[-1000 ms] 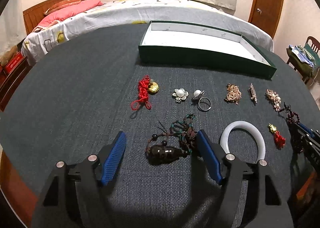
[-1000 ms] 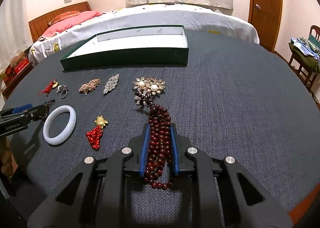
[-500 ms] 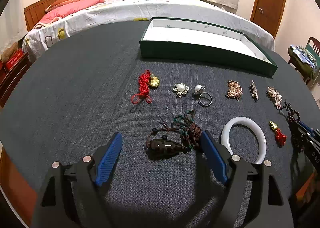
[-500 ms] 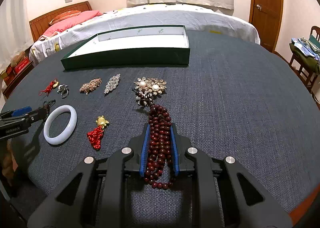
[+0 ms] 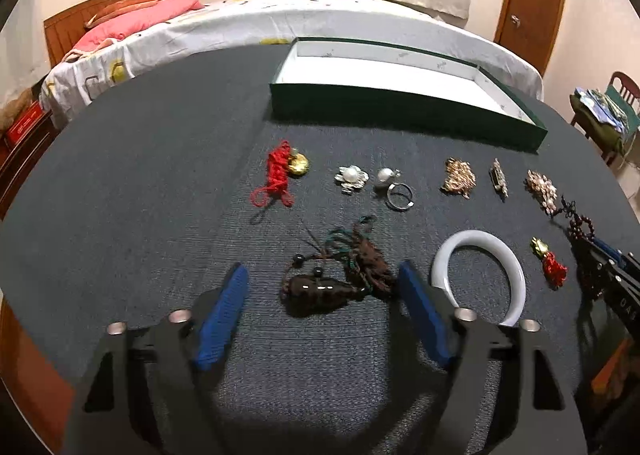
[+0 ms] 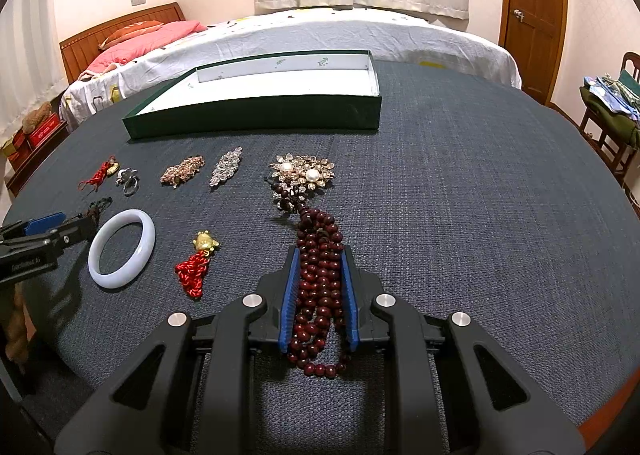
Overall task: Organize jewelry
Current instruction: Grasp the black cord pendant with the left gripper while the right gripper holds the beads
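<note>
- Bedroom setting: bed with pink pillow behind, wooden door at right, dark grey cloth-covered round table in front of me.
- Green box with white lining sat open at the far side of the table, nothing visible inside.
- My right gripper was closed down on the dark red bead strand; blue pads pressed the bundled beads from both sides, the loop's end trailing out behind the pads.
- Far end of the beads touched the pearl brooch just ahead.
- My left gripper was wide open, holding nothing; fingers straddled the dark gourd pendant with its tangled brown-green cord, right pad touching or nearly touching the cord, left pad well apart.
- White bangle lay just right of my left gripper, flat on the cloth.
- Small red tassel charm lay between bangle and beads.
- Back row, from the left in the left wrist view: red knot charm with gold piece, pearl flower pin, pearl ring, gold filigree brooch, crystal bar brooch.
</note>
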The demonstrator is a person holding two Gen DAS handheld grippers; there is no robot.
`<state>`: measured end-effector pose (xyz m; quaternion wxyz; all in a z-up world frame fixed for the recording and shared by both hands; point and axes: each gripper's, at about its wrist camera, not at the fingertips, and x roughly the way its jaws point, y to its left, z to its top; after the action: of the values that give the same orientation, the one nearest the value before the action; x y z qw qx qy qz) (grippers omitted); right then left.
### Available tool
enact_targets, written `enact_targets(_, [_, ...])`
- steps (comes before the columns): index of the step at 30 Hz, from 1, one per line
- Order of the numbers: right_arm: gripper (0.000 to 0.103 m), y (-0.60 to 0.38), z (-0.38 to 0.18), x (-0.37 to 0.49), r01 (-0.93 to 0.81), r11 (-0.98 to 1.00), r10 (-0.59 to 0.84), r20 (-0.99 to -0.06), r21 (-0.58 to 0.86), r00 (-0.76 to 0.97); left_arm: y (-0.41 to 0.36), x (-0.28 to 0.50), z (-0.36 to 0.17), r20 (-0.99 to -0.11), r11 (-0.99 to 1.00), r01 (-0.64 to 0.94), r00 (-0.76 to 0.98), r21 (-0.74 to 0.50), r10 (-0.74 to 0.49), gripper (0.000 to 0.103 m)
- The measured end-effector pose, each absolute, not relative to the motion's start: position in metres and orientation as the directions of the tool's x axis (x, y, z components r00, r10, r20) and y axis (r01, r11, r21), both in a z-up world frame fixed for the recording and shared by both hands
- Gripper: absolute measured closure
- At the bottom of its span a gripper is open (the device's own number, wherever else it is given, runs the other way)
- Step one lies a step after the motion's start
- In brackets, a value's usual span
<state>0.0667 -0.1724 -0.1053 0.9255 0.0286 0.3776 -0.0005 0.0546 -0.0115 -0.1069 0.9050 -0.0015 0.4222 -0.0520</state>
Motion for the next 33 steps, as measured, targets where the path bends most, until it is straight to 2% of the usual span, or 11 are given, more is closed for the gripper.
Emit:
enact_targets(2, [0.083,-0.171,-0.105,0.067,0.022,0.998,0.021,-0.699,0.052,0.715,-0.007,0.055,-0.106,-0.759,0.996,0.075,0.644,-0.055,-0.090,0.051])
enact_targets(7, [0.083,-0.171,-0.105,0.067,0.022,0.998,0.021,-0.699,0.052,0.715,-0.003,0.053,-0.105,-0.753,0.995,0.075,0.652,-0.059,-0.094,0.071])
enact_targets(11, [0.083,-0.171,-0.105,0.067,0.022,0.998,0.021,-0.699,0.052,0.715,0.000,0.053,-0.105,-0.747,0.992,0.086,0.653,-0.087,-0.122,0.082])
enact_targets(22, [0.084,-0.171,-0.105,0.067,0.020,0.998,0.025,-0.697,0.056,0.716,0.001,0.050,-0.104,-0.741,0.990,0.088,0.657,-0.111,-0.141,0.084])
enact_targets(24, [0.088,-0.170,-0.105,0.066,0.015,0.998,0.033,-0.695,0.063,0.718,0.002,0.049,-0.101,-0.733,0.991,0.085,0.666,-0.108,-0.137,0.084])
enact_targets(33, [0.091,-0.172,-0.101,0.066,0.008,0.997,0.048,-0.679,0.080,0.733,0.002,0.045,-0.084,-0.687,0.993,0.082,0.717,-0.082,-0.115,0.084])
